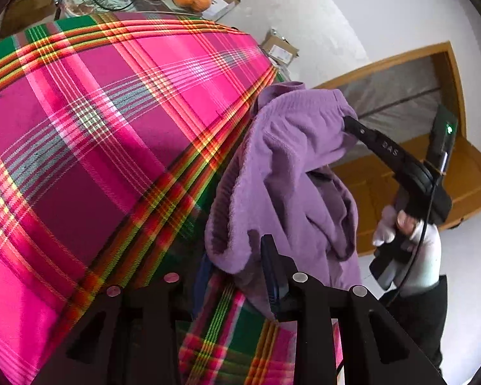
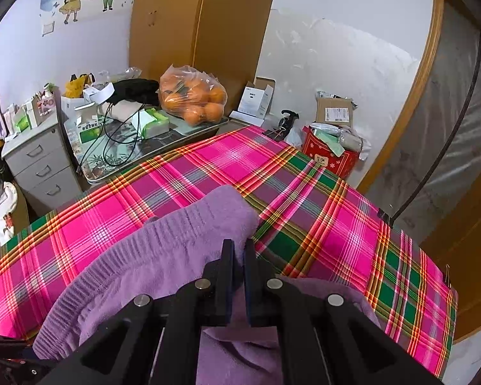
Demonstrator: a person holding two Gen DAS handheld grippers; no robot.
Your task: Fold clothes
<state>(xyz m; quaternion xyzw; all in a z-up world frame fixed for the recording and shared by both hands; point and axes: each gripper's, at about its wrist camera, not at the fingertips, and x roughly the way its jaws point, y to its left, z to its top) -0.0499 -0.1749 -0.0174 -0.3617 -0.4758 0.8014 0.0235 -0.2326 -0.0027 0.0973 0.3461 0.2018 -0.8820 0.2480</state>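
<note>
A purple fleece garment (image 1: pixel 291 166) hangs bunched over the near edge of a table covered with a pink and green plaid cloth (image 1: pixel 112 112). My right gripper (image 2: pixel 238 244) is shut on the garment's (image 2: pixel 163 256) ribbed hem; in the left wrist view its tip (image 1: pixel 349 121) bites the top of the garment, held up by a white-gloved hand (image 1: pixel 413 237). My left gripper (image 1: pixel 235 252) stands open, fingers apart, with the garment's lower fold hanging loosely between them. Its left finger is mostly hidden behind the cloth.
Beyond the plaid cloth (image 2: pixel 304 224) a glass-topped table holds a bag of oranges (image 2: pixel 192 99), tissue packs and cables. A grey drawer unit (image 2: pixel 41 160) stands at the left; a red box (image 2: pixel 327 157) and a cardboard box (image 2: pixel 333 112) sit by the wall.
</note>
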